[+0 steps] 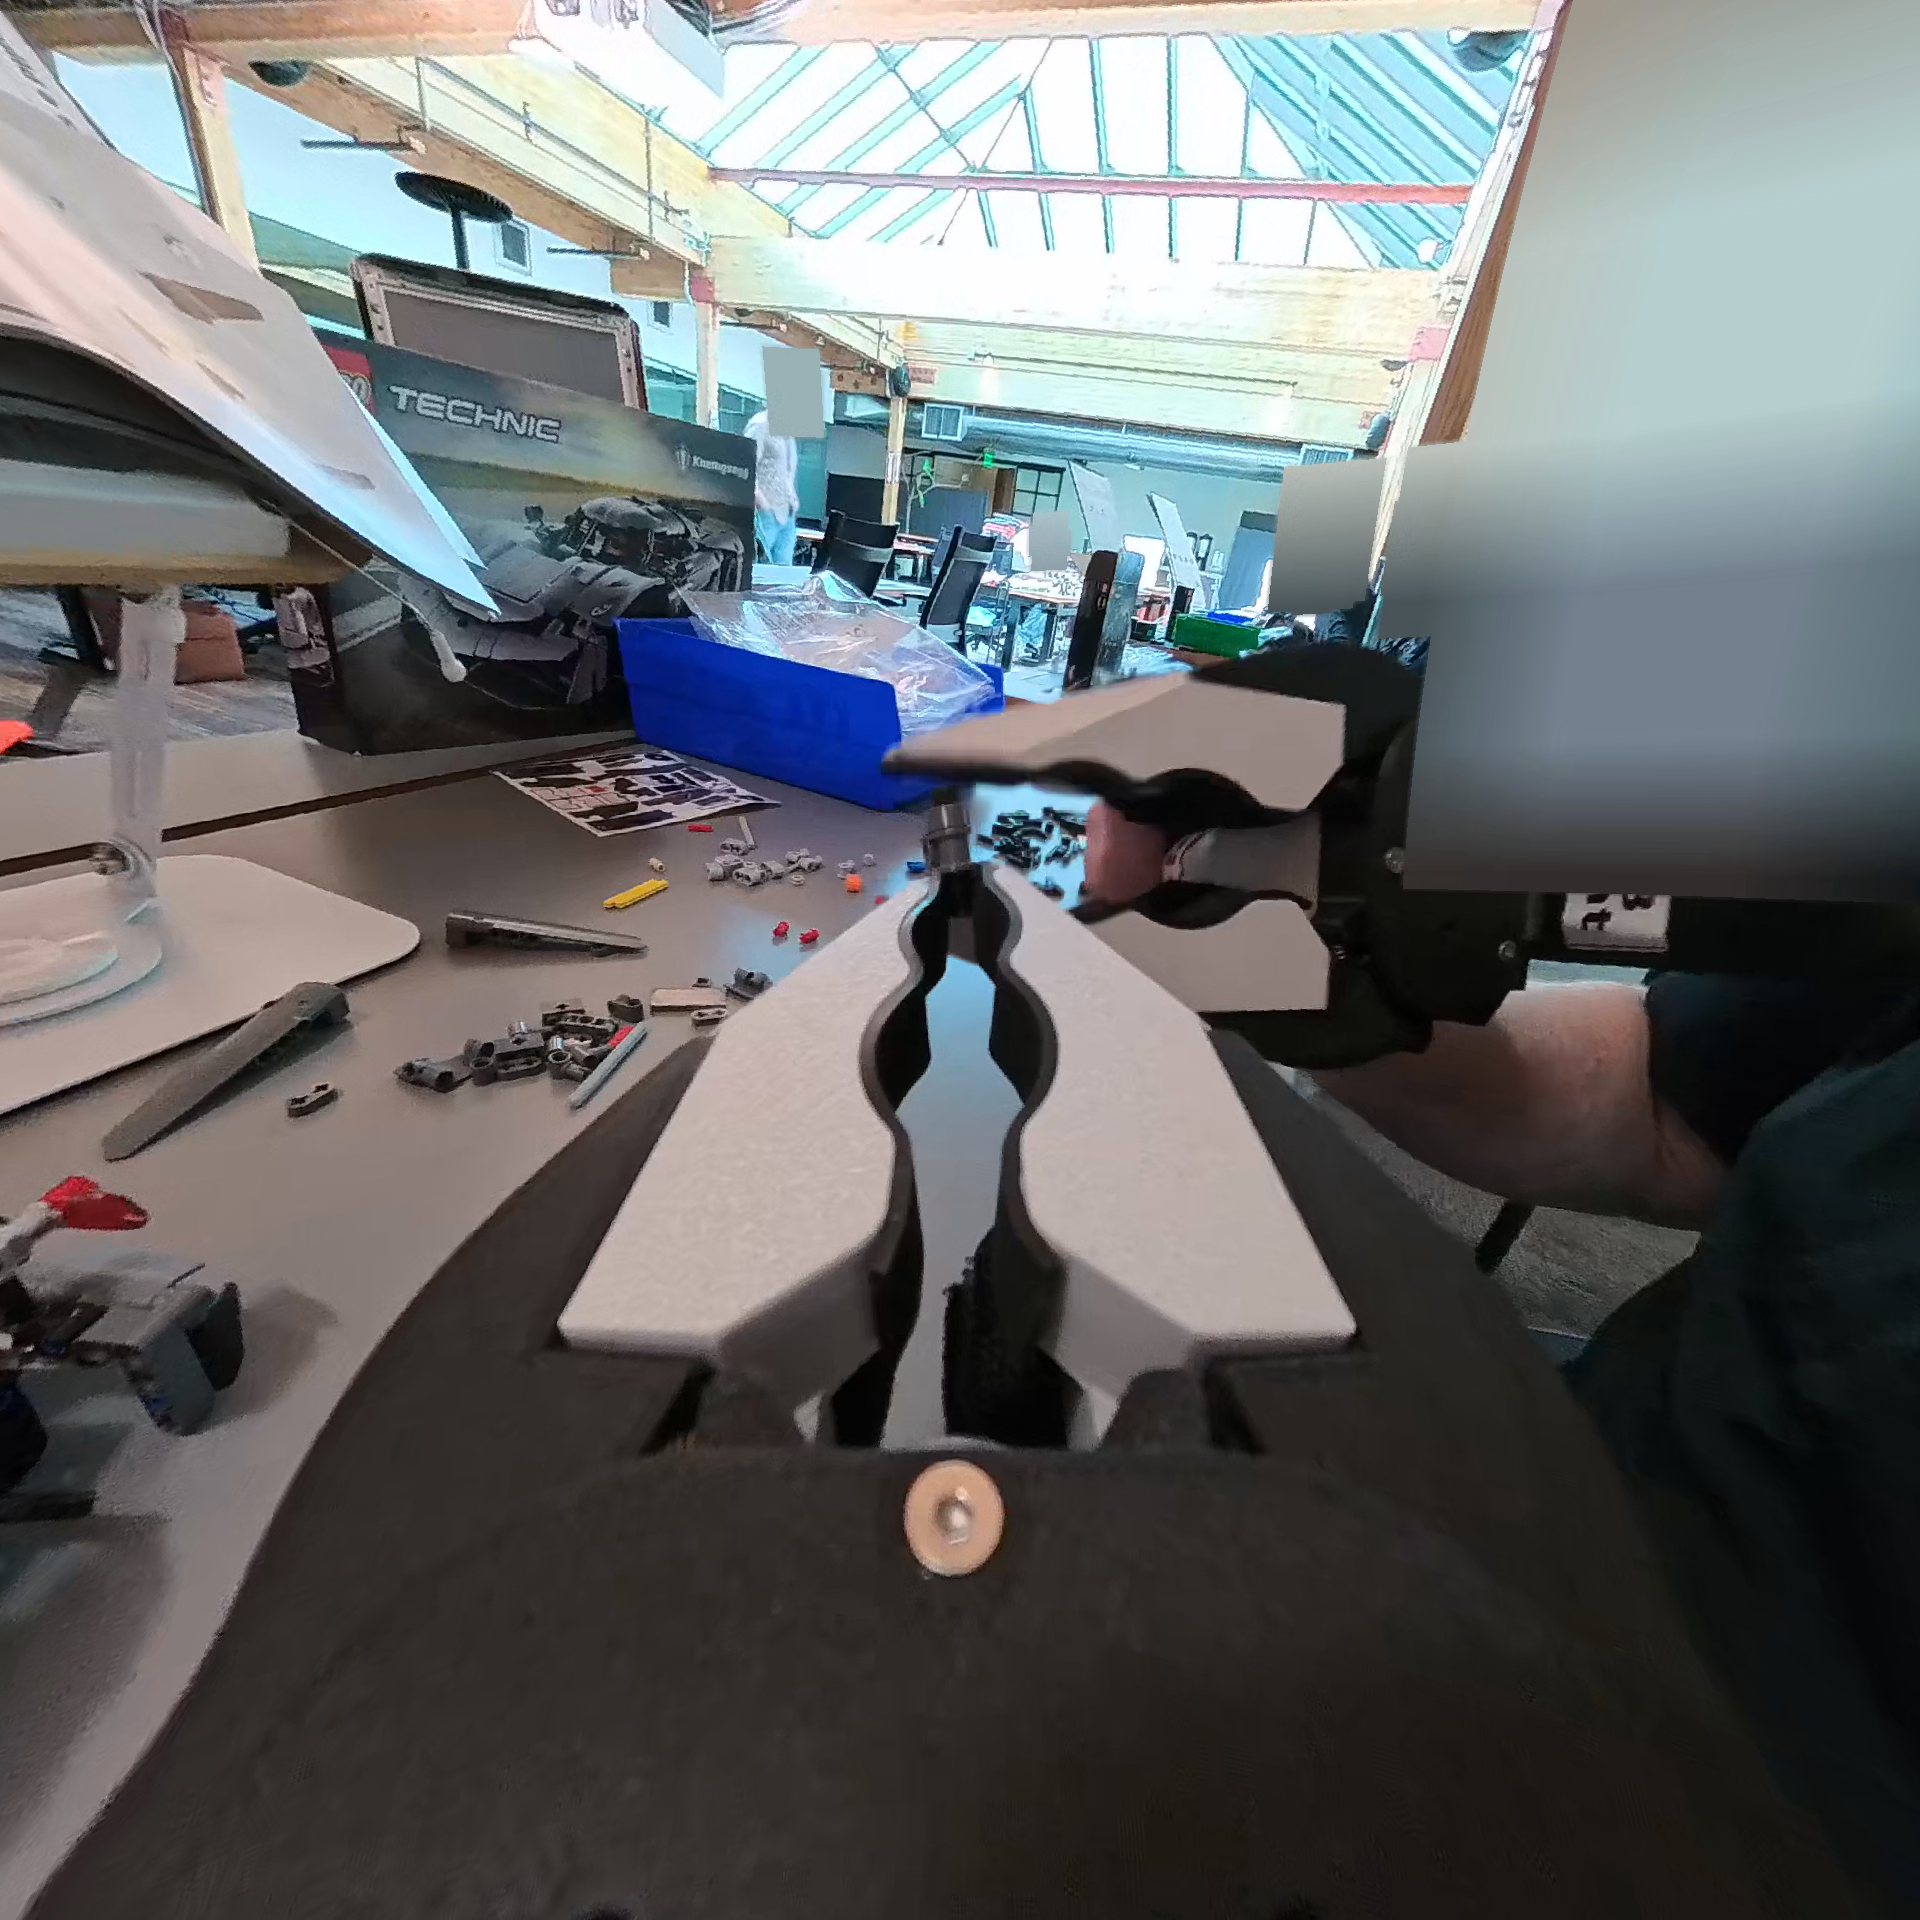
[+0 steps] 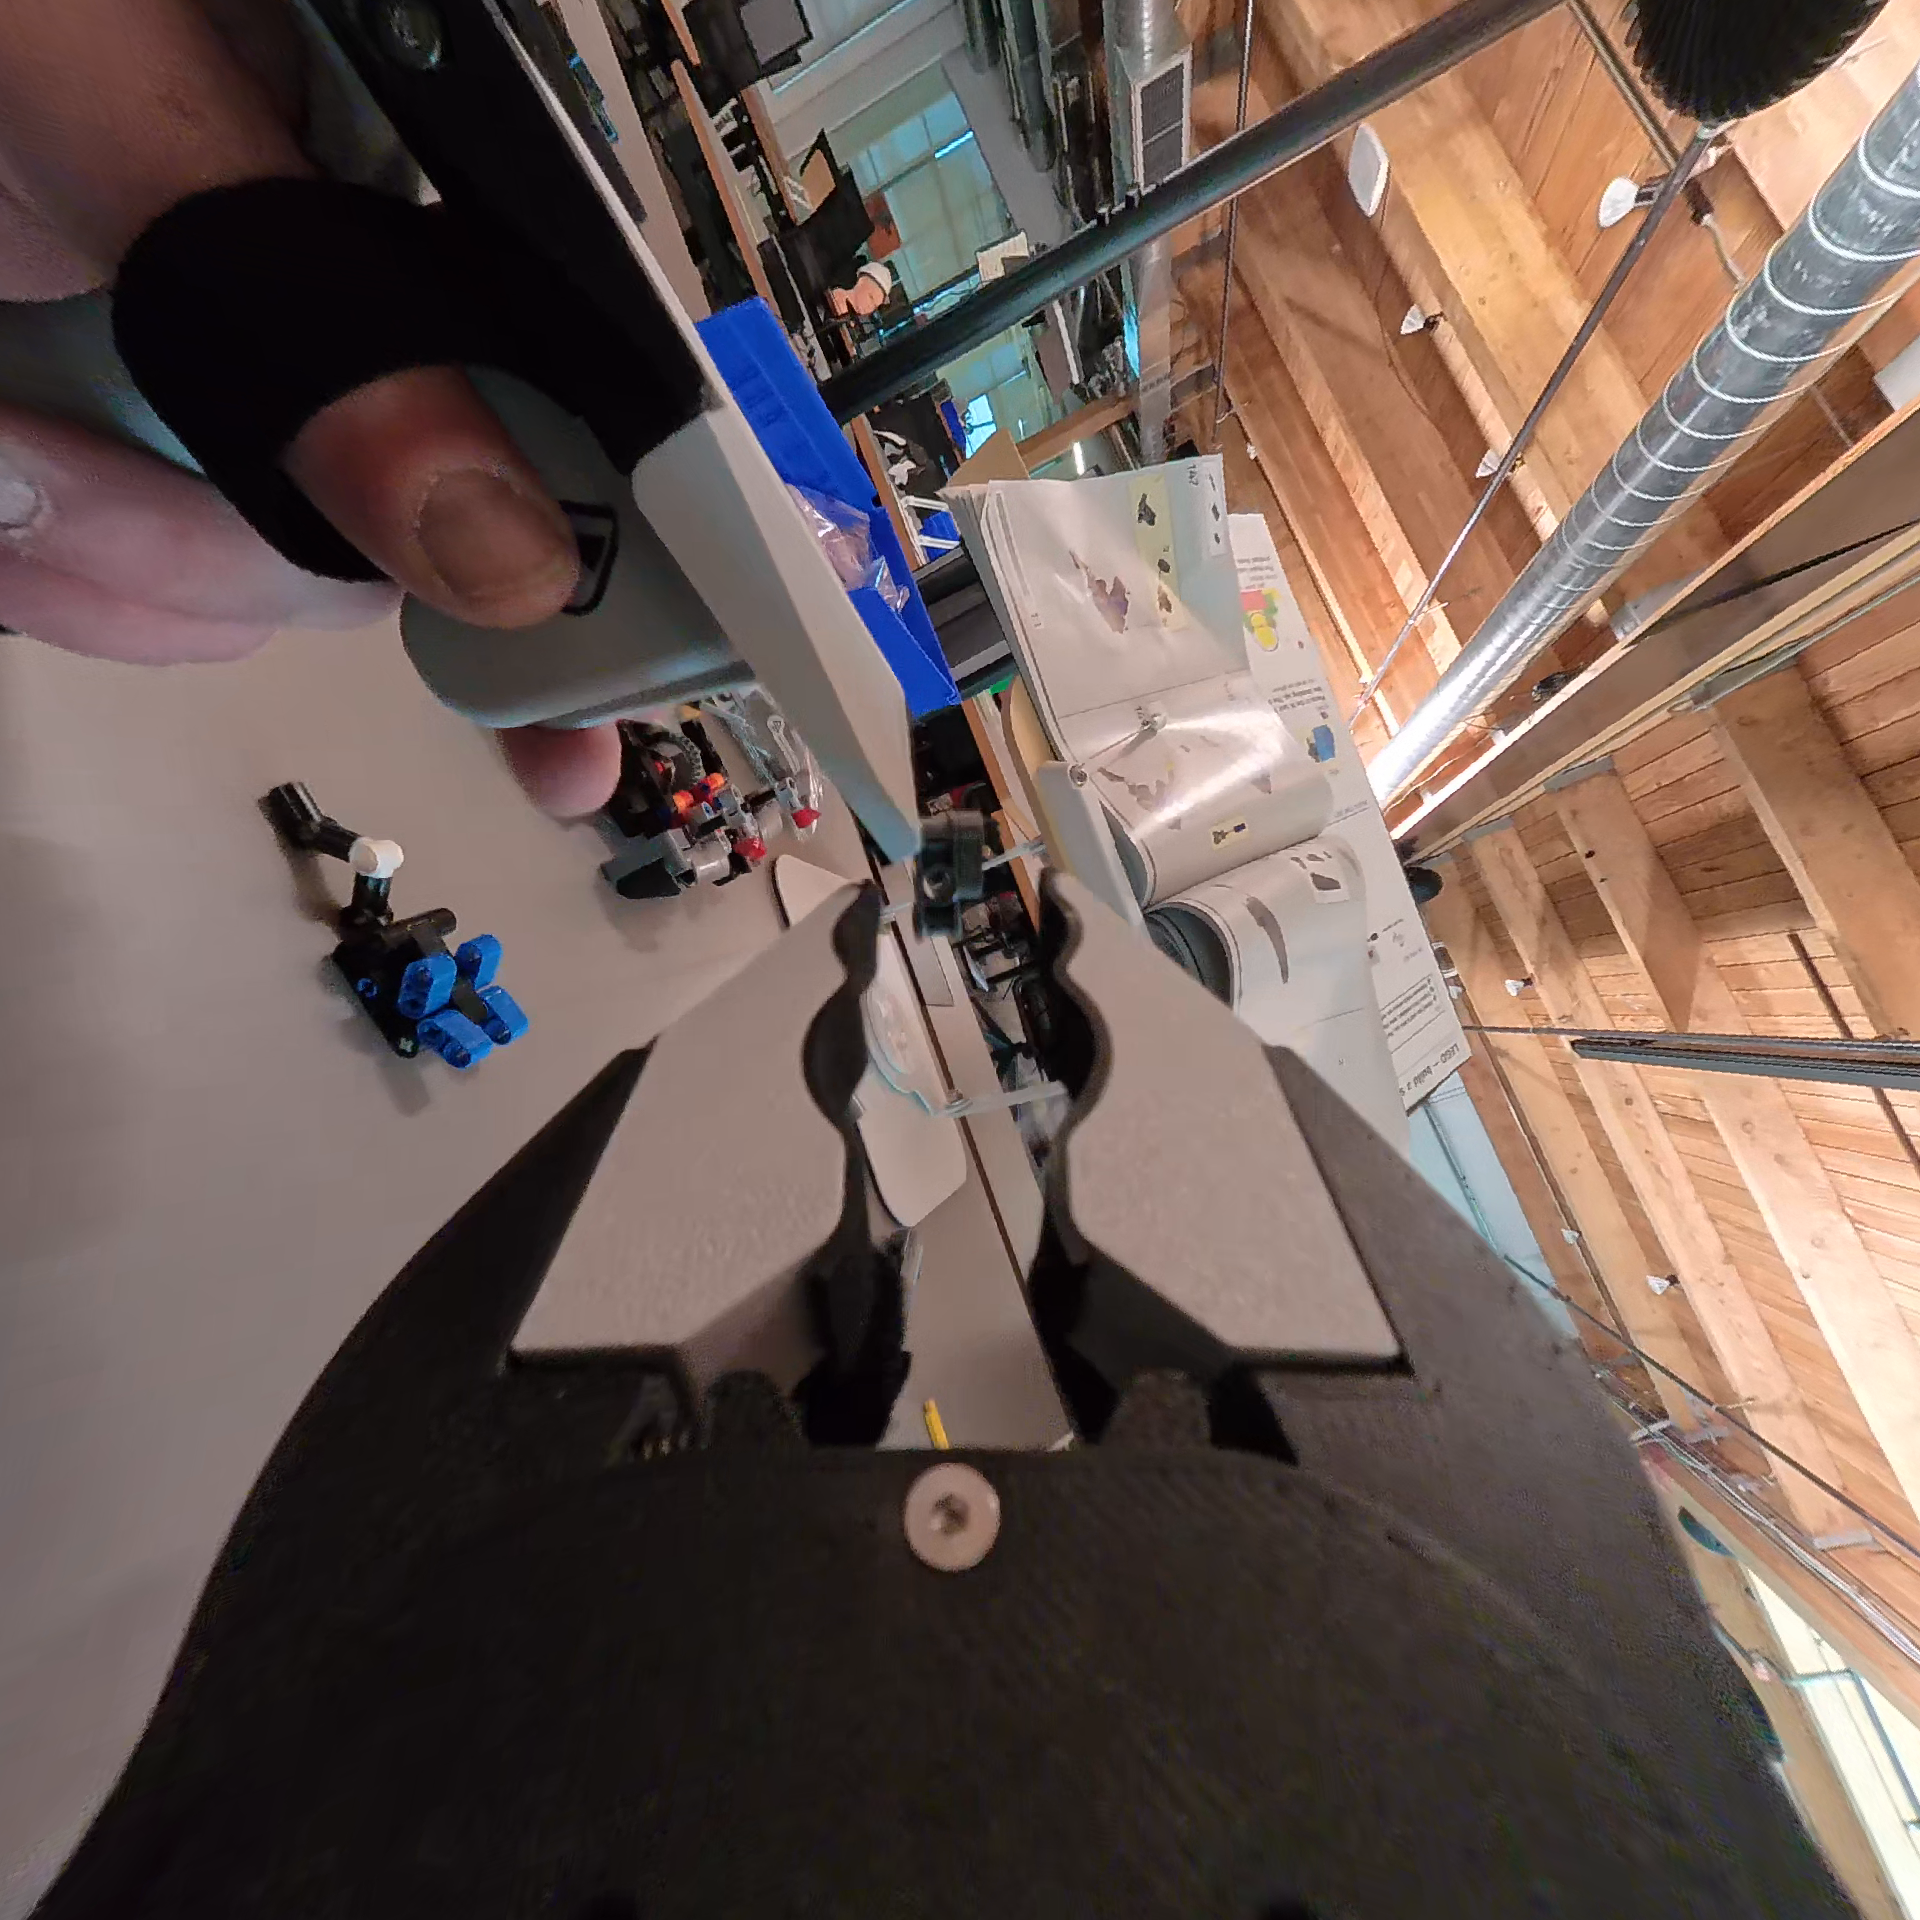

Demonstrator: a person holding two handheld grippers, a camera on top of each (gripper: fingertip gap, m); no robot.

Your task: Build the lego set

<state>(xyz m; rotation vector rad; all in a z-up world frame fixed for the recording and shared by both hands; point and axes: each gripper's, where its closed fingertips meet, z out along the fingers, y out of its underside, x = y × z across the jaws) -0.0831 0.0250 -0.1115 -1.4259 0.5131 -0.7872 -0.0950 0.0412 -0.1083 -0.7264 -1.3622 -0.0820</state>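
Left claw: my left claw (image 1: 951,883) is clamped on the small dark grey plastic connector piece (image 1: 945,840), held above the grey counter (image 1: 436,1164).
Right claw: my right claw (image 2: 956,899) stands apart, around that piece.
Risk: I judge a skewed squeeze could twist it free.

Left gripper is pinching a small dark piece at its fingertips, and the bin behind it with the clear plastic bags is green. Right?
Not quite. The bin holding the clear plastic bags is blue, not green, as the left wrist view shows. The rest holds: the left gripper pinches the small dark piece at its fingertips.
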